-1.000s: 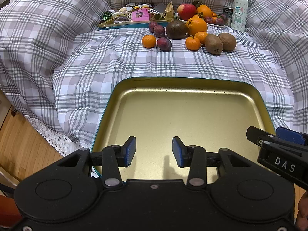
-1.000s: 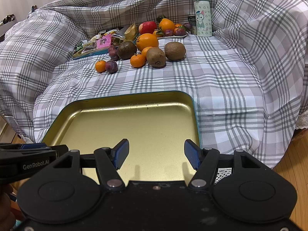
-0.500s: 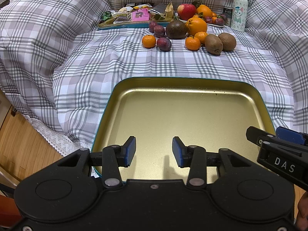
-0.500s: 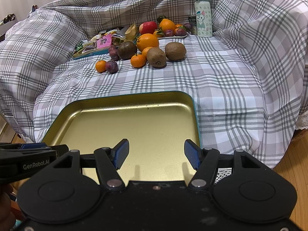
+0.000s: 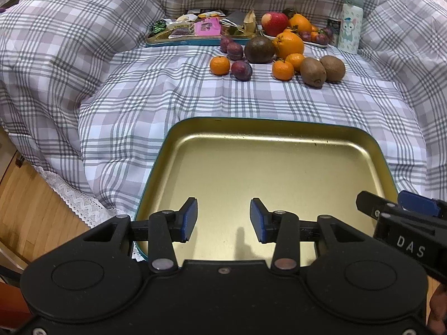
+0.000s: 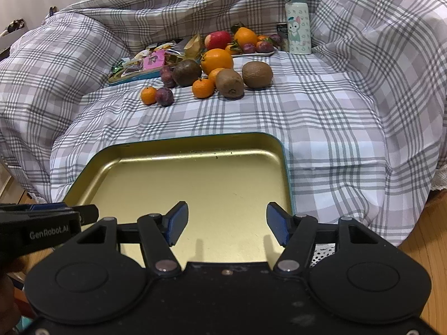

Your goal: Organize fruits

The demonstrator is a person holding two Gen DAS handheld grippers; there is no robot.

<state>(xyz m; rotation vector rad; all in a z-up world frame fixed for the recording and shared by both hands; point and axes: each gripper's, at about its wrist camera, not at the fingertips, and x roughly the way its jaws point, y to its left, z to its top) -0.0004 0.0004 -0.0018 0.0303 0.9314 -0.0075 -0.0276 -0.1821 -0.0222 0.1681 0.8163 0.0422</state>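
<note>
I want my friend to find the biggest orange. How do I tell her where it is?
Look past the gold tray to the fruit lying on the checked blanket. The big orange sits at the back of that bunch, beside a round dark brown fruit. It is much bigger than the little oranges in front of it.

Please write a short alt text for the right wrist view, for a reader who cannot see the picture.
The open right gripper hovers over the near edge of an empty gold tray on a plaid cloth. Beyond the tray lie loose fruits: two kiwis, oranges and plums. Behind them stand a plate of fruit and a bottle.
</note>
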